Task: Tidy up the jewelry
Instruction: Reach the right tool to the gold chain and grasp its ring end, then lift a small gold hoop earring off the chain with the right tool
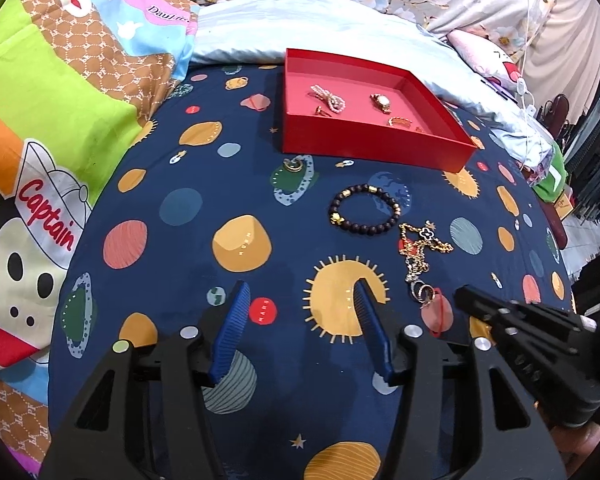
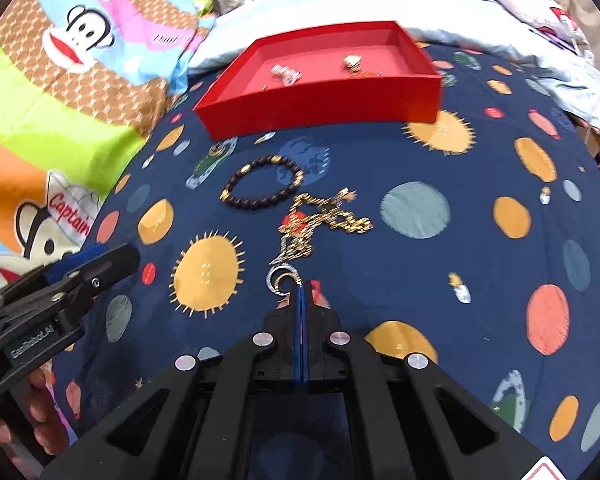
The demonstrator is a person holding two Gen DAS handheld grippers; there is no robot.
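Observation:
A red tray sits at the far side of the planet-print sheet, holding a pearl bracelet, a gold watch and small gold pieces. In front of it lie a dark beaded bracelet and a tangled gold necklace that ends in linked rings. My right gripper is shut, its tips right at the rings. The left wrist view shows a small gap there, so no grip is clear. My left gripper is open over bare sheet.
A small gold piece lies on the sheet just before the tray's near left corner. A cartoon-print quilt rises along the left, a pale blue pillow lies behind the tray, and the bed edge drops off at the right.

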